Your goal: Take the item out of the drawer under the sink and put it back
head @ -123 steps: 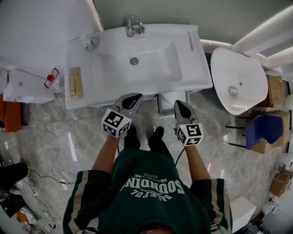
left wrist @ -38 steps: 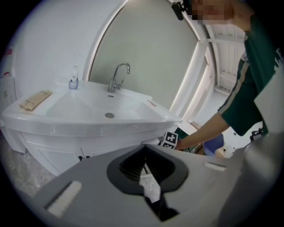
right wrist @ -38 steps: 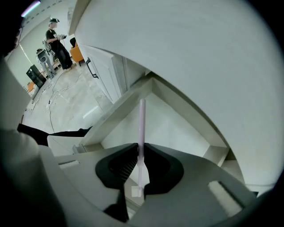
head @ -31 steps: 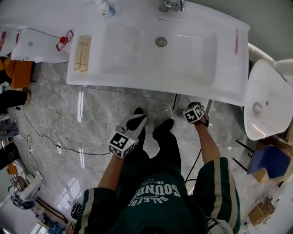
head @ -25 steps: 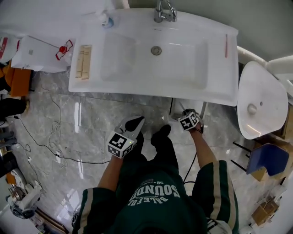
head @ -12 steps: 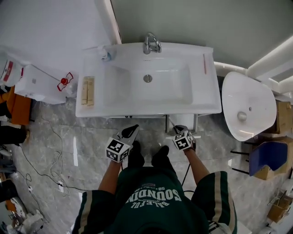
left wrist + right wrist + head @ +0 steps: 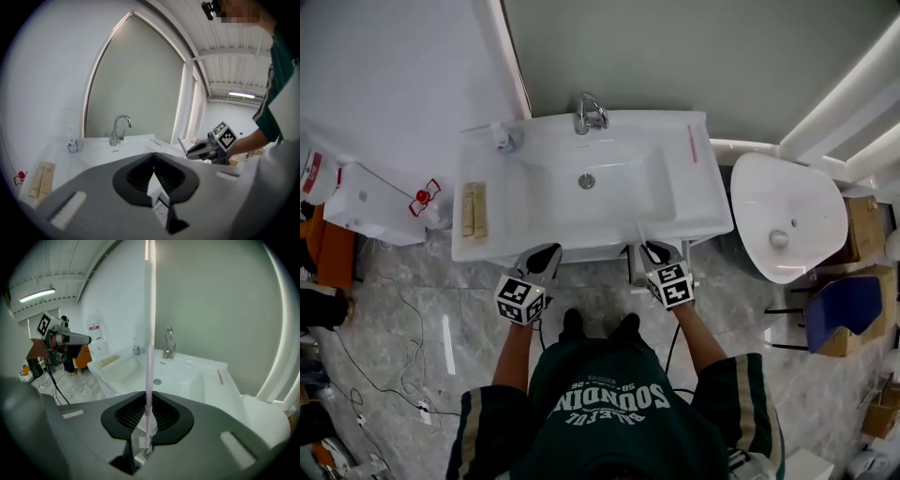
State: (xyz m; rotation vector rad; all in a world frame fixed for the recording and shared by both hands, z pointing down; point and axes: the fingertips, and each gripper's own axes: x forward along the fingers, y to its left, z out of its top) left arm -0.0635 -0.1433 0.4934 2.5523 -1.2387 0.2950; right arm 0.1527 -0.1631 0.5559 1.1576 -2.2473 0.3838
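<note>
A thin pale pink stick (image 7: 149,333) stands upright between the jaws of my right gripper (image 7: 149,398), which is shut on its lower end. From the head view that gripper (image 7: 653,251) is at the front edge of the white sink (image 7: 534,202), right of the middle, with the stick (image 7: 639,234) poking up over the rim. My left gripper (image 7: 549,251) hovers at the same edge further left. Its jaws (image 7: 153,158) meet with nothing between them. The drawer under the sink is hidden by the basin.
A chrome tap (image 7: 590,113) stands at the back of the sink. A red stick (image 7: 691,142) lies on the right rim, two wooden bars (image 7: 474,208) on the left. A white oval basin (image 7: 787,216) stands to the right, a white box (image 7: 370,202) to the left.
Both grippers have risen from low near the floor to the sink's front edge. The right one came up further, carrying the pink stick, and the head view pulled back from the sink.
</note>
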